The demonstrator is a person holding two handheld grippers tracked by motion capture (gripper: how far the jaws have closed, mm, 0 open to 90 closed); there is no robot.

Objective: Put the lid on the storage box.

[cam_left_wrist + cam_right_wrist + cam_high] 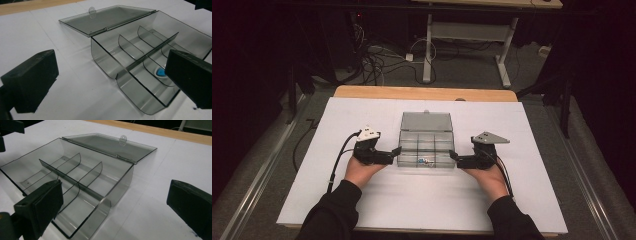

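Observation:
A clear grey compartment box [426,146] stands in the middle of the white table top, its lid [426,121] folded back flat on the far side. Small blue and white pieces [425,161] lie in a near compartment; one blue piece [160,72] peeks out beside a jaw. My left gripper [393,153] is open at the box's left near corner, jaws wide either side of that corner [111,65]. My right gripper [456,157] is open at the right near corner, and its jaws straddle the box's end wall [110,195]. Neither holds anything.
The white sheet [362,200] covers a wooden table whose far edge [427,93] shows bare. Beyond it, a desk frame [428,45] and tangled cables [377,62] sit on the floor. Black-sleeved forearms come in from the near edge.

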